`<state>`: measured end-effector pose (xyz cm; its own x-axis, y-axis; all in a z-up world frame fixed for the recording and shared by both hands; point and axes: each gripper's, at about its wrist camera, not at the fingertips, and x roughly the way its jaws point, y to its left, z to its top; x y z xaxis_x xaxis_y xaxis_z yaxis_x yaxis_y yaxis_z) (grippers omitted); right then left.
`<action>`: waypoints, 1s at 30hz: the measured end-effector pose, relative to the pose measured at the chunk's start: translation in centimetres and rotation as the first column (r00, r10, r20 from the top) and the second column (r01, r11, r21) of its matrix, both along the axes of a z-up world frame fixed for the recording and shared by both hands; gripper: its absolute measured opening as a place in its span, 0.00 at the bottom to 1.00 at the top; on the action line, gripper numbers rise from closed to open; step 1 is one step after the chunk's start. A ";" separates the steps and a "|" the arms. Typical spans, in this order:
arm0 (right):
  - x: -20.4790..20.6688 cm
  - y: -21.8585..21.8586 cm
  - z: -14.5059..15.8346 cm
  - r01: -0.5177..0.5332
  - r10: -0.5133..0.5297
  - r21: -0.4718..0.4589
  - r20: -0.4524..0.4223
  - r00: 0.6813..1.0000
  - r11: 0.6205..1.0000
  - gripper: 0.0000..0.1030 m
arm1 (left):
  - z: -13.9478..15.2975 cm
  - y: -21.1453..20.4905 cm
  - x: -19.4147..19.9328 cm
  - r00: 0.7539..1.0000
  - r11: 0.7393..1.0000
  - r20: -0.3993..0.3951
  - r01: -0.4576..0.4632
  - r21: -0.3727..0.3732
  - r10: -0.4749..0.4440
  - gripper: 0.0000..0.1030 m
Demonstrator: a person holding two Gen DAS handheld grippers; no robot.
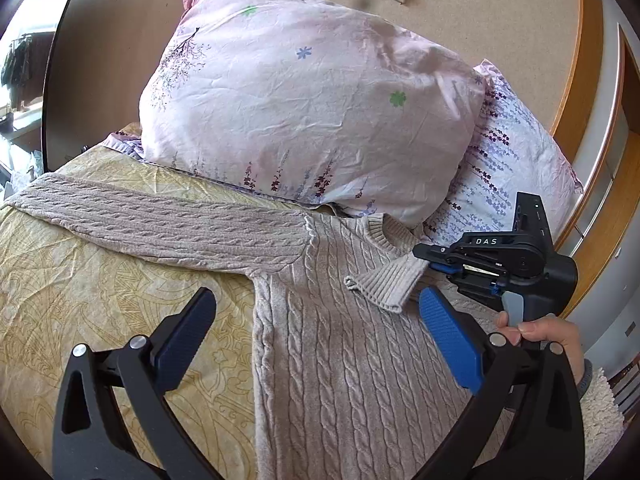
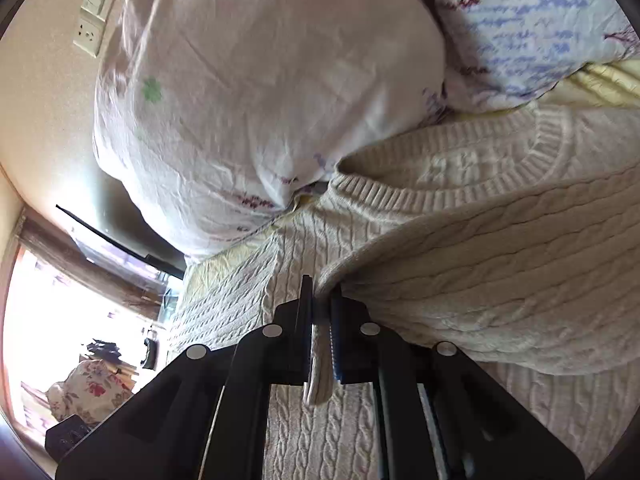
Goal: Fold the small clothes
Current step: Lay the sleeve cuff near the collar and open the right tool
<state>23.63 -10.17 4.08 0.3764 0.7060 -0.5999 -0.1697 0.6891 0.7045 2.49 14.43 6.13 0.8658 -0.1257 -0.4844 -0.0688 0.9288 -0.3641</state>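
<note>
Knit sleeve cuff (image 1: 384, 286) in tilted right gripper (image 1: 430, 258)

A bed covered with a yellow patterned sheet (image 1: 80, 280) carries everything. A beige cable-knit sweater (image 1: 340, 360) lies flat on it, one sleeve stretched out toward nine o'clock. At twelve o'clock, touching the sweater's collar, a pale pink flowered pillow (image 1: 300, 100) rests on the sheet, overlapping a second flowered pillow (image 1: 512, 168) at two o'clock
</note>
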 end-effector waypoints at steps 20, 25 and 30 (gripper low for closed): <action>-1.9 8.5 -0.4 -0.184 0.297 -0.463 0.185 0.937 0.867 0.51 | -2.6 5.5 0.6 0.993 0.996 -0.107 -0.054 -0.065 0.047 0.98; -1.8 10.6 -1.6 -0.143 0.338 -0.618 0.210 0.917 0.773 0.41 | -2.8 6.3 0.6 0.992 0.995 -0.105 -0.072 -0.070 0.064 0.98; -1.1 10.1 -1.5 -0.074 0.293 -0.653 0.232 0.927 0.753 0.09 | -3.1 6.9 0.8 0.991 0.995 -0.115 -0.078 -0.067 0.070 0.98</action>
